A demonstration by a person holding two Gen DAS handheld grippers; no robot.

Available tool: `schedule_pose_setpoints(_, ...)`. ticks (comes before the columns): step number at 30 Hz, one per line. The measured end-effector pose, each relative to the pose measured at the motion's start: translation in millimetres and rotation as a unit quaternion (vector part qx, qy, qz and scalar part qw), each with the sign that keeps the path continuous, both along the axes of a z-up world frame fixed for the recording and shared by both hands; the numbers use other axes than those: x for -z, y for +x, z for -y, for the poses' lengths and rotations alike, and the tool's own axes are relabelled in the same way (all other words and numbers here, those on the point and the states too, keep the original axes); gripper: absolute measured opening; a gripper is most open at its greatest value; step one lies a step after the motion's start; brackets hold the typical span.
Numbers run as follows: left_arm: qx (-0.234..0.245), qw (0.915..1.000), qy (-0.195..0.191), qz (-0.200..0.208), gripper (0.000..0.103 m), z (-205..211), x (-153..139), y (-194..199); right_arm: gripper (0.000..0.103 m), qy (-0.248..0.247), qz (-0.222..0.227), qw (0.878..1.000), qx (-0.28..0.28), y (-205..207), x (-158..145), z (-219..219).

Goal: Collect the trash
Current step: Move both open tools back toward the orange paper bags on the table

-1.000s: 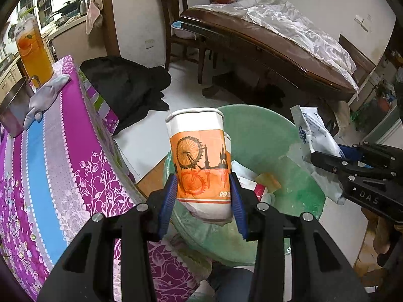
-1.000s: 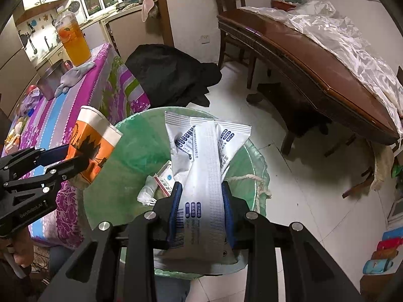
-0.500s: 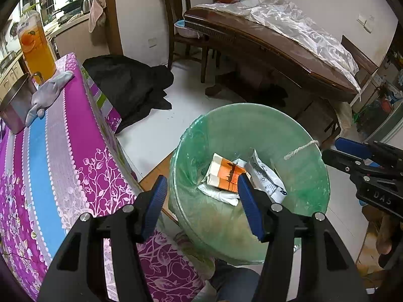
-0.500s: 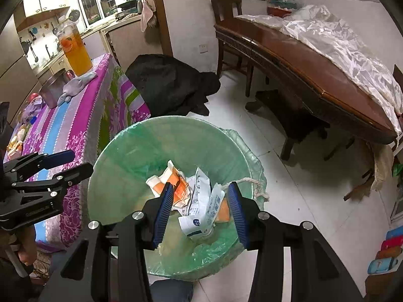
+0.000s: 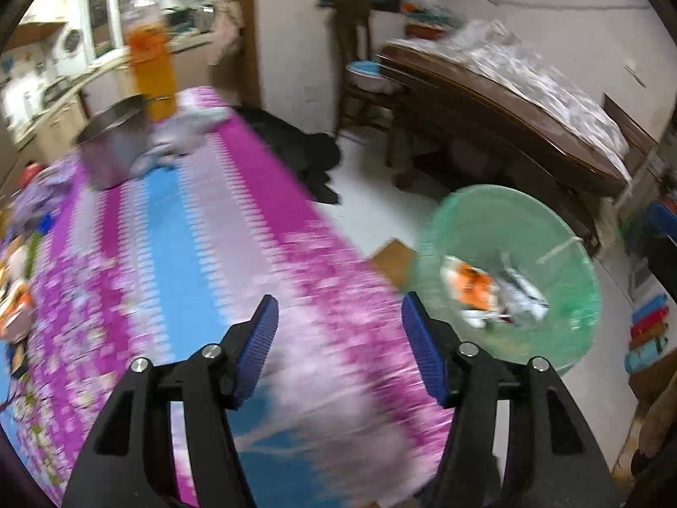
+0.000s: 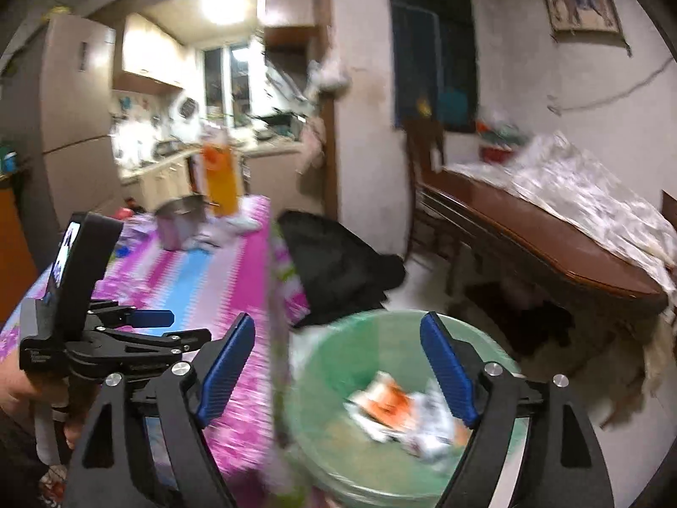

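Observation:
The green-lined trash bin [image 5: 562,228] stands on the floor beside the table; it also shows in the right wrist view [image 6: 338,351]. The orange paper cup [image 5: 471,281] and the white packets [image 5: 522,300] lie inside it; the cup shows in the right wrist view [image 6: 387,400] too. My left gripper [image 5: 338,347] is open and empty above the purple tablecloth [image 5: 177,254]. My right gripper [image 6: 338,372] is open and empty above the bin's rim. The left gripper [image 6: 173,330] is seen to its left. Both views are blurred.
A metal pot [image 5: 112,148], a grey cloth [image 5: 186,135] and an orange juice bottle [image 5: 152,72] stand at the table's far end. Small items [image 5: 17,288] lie at its left edge. A dark wooden table [image 5: 507,118] and black bag [image 5: 300,152] lie beyond.
Both grippers let go of the cup and packet, which now lie in the bin. Since then both have swung left and up, the left one over the table.

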State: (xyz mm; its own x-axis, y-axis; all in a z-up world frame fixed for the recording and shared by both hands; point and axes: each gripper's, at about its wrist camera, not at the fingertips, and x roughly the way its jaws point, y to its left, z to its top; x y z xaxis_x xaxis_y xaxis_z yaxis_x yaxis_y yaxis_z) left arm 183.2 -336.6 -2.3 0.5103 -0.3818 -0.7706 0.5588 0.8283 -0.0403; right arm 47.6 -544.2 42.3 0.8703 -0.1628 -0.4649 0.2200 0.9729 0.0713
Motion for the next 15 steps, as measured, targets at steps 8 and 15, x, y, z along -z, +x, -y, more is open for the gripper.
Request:
schedule_pose_setpoints(8, -0.135, 0.9905, -0.028, -0.002, 0.066, -157.9, -7.7, 43.9, 0.083, 0.019, 0.002, 0.994, -0.106, 51.6, 8.3, -96.5)
schedule_pose_setpoints(15, -0.291, 0.9550, -0.057, -0.014, 0.066, -317.0, -2.7, 76.4, 0.083, -0.007, -0.030, 0.977, -0.213, 101.6, 11.7, -198.2)
